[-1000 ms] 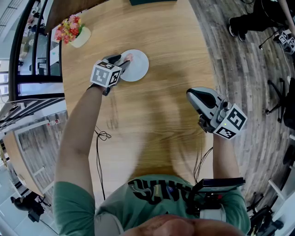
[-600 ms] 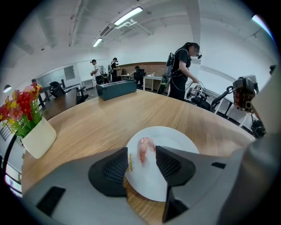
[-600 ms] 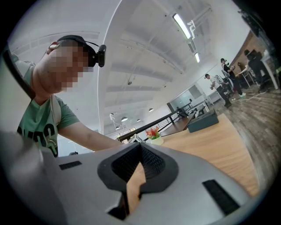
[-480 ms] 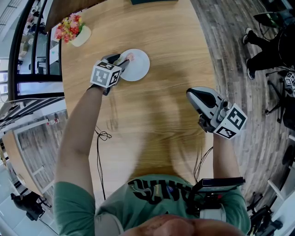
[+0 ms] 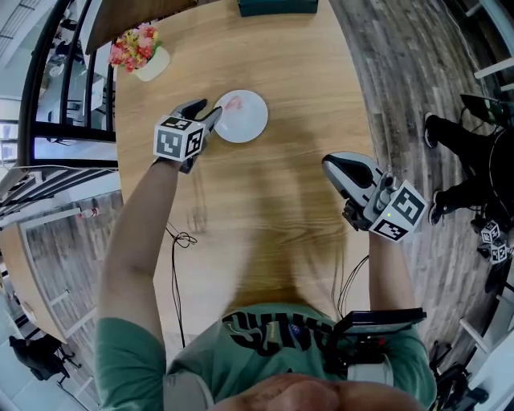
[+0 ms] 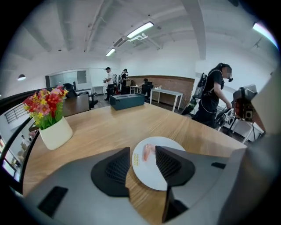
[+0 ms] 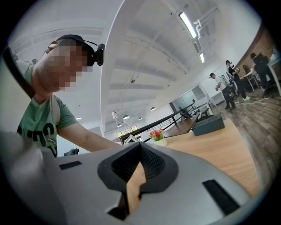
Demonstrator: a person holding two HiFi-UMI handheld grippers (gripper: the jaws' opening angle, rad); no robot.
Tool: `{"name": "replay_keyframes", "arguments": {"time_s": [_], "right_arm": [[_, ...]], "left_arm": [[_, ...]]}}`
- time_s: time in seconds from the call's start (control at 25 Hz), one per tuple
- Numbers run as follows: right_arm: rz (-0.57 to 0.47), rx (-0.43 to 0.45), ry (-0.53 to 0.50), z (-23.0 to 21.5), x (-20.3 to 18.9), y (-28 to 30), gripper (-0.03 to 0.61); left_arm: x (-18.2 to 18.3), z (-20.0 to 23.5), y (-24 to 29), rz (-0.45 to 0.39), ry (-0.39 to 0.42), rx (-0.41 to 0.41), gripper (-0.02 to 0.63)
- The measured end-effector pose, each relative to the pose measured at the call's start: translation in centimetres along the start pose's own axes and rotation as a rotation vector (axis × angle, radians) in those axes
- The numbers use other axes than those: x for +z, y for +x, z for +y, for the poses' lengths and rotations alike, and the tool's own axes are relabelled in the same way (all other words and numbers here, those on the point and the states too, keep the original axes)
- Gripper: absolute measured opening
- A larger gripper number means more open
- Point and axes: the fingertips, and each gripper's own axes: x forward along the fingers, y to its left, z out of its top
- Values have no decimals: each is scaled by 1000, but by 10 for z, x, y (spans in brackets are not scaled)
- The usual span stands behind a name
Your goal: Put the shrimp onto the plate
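Note:
A pink shrimp (image 5: 233, 103) lies on the left part of a white plate (image 5: 249, 120) at the far side of the wooden table. My left gripper (image 5: 206, 111) hovers just left of the plate's rim, open and empty. In the left gripper view the shrimp (image 6: 148, 151) and the plate (image 6: 151, 178) show through the gap between the dark pads (image 6: 113, 169). My right gripper (image 5: 334, 165) is held over the table's right side, far from the plate. Its jaws meet at the tips with nothing between them (image 7: 140, 146).
A white pot of red and yellow flowers (image 5: 146, 54) stands at the back left, also in the left gripper view (image 6: 50, 125). A dark box (image 5: 277, 6) sits at the far edge. A cable (image 5: 181, 238) hangs off the table's left edge. People stand beyond the table (image 6: 214, 94).
My left gripper has drawn back off the plate toward the left, and the shrimp stays on the plate. The right gripper has hardly moved.

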Motion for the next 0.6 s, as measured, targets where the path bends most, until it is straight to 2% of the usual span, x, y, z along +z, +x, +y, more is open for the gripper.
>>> {"name": "replay_keyframes", "arguments": {"time_s": [0.32, 0.52, 0.6], "right_arm": [[-2, -2, -34, 34, 27, 14, 6], [9, -8, -51, 60, 37, 17, 6], [11, -10, -49, 71, 42, 19, 6]], "left_arm": [[10, -13, -77, -167, -111, -57, 178], [1, -28, -140, -275, -175, -83, 23], [-9, -30, -170, -305, -207, -81, 5]]}}
